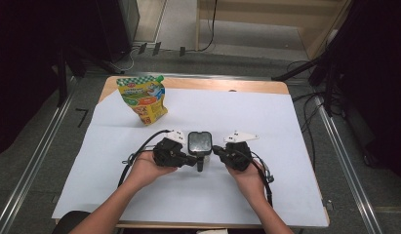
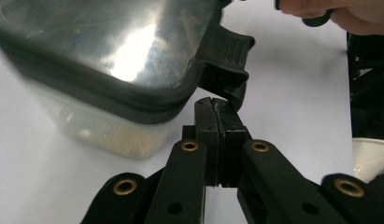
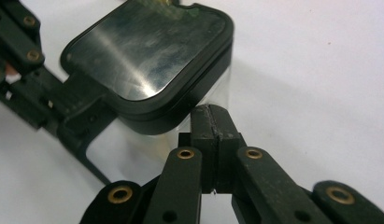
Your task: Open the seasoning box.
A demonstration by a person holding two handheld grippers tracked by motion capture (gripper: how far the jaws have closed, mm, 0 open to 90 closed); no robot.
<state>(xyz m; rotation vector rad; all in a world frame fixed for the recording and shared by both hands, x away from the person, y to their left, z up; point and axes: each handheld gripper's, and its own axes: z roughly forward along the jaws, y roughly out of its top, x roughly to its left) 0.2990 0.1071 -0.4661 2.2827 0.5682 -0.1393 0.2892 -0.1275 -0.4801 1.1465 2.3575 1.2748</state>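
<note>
- High view: near the middle of the white paper sheet point(image 1: 286, 146) stands a small clear container point(image 1: 199, 142) under a dark glossy lid, flanked by the left gripper point(image 1: 192, 159) and the right gripper point(image 1: 215, 149), each held in a hand coming in from the bottom edge. Both tips close against the container, on opposite sides. Farther back on the left, well apart, stands a colourful spouted pouch point(image 1: 142, 99).
- Left gripper view: jaws pressed flat together, nothing between the pads. Tip right up at the lid's black side latch point(image 2: 227, 58) of the container point(image 2: 115, 133); contact with it too close to call. A pale granular filling visible through the clear wall.
- Right gripper view: jaws likewise closed on each other, empty. Tip just at the lower corner of the container point(image 3: 147, 79), beneath the lid's rim; the left gripper point(image 3: 82, 114) against the latch on the far side.
</note>
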